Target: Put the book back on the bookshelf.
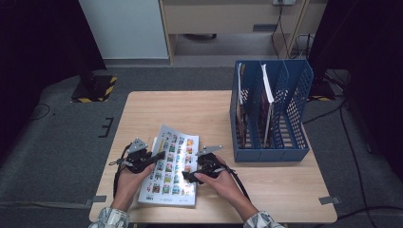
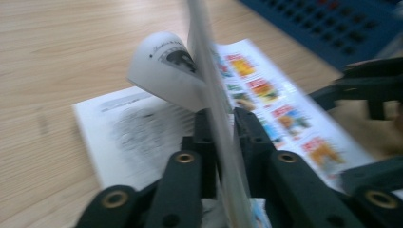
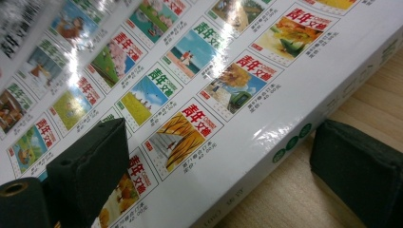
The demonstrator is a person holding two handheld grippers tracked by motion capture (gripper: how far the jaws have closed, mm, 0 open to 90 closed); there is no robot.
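Magazine (image 1: 172,166) on wooden table (image 1: 266,190) | left tool (image 2: 223,128) pinches cover – right tool (image 3: 214,156) spread, astride its spine | grey carpet floor (image 1: 57,142)

open gripper (image 3: 228,166) straddles the magazine (image 3: 199,71) spine (glossy cover) on the table (image 3: 294,204).

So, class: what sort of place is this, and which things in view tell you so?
Probably an office or lab workspace: a wooden table with a blue file rack holding magazines, a magazine lying flat, and cables trailing over grey carpet.
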